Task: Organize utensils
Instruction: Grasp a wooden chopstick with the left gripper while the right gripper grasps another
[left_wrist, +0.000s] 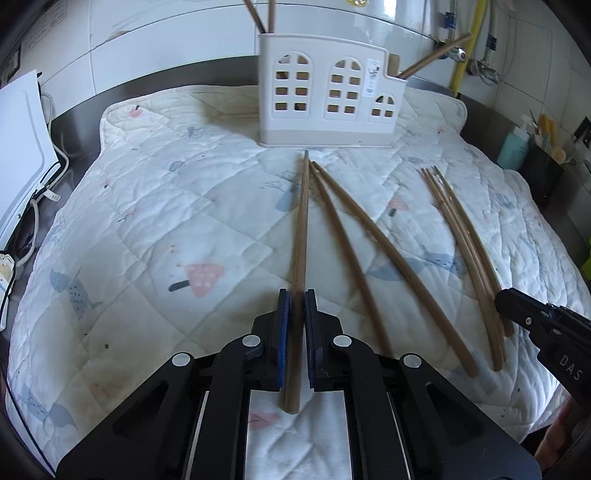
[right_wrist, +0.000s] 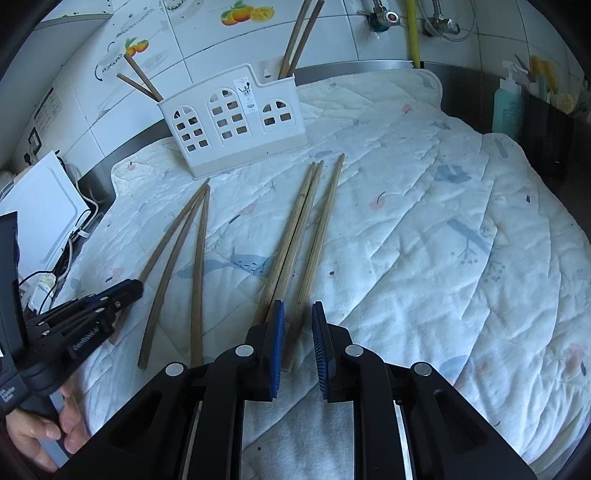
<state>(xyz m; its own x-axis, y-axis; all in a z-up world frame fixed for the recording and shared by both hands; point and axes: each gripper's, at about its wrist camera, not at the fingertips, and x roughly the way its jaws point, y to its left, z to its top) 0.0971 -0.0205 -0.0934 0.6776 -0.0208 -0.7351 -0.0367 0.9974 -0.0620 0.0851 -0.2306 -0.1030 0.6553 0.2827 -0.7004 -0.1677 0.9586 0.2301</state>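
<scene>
Step in hand: picking up chopsticks for the holder (left_wrist: 327, 98), which stands at 12 o'clock on the quilted mat (left_wrist: 147, 206). Left gripper (left_wrist: 295, 314) is pinched on one chopstick (left_wrist: 301, 229). Right gripper (right_wrist: 298, 325) is spread, straddling a loose chopstick (right_wrist: 314, 258), not yet gripping it. Next move, in my judgement: lift, upend and slot the held stick into a compartment.

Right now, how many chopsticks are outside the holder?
6. One chopstick in the left gripper, a loose pair beside it on the mat, a bunch of three at the right gripper; the bunch may hide another.
</scene>
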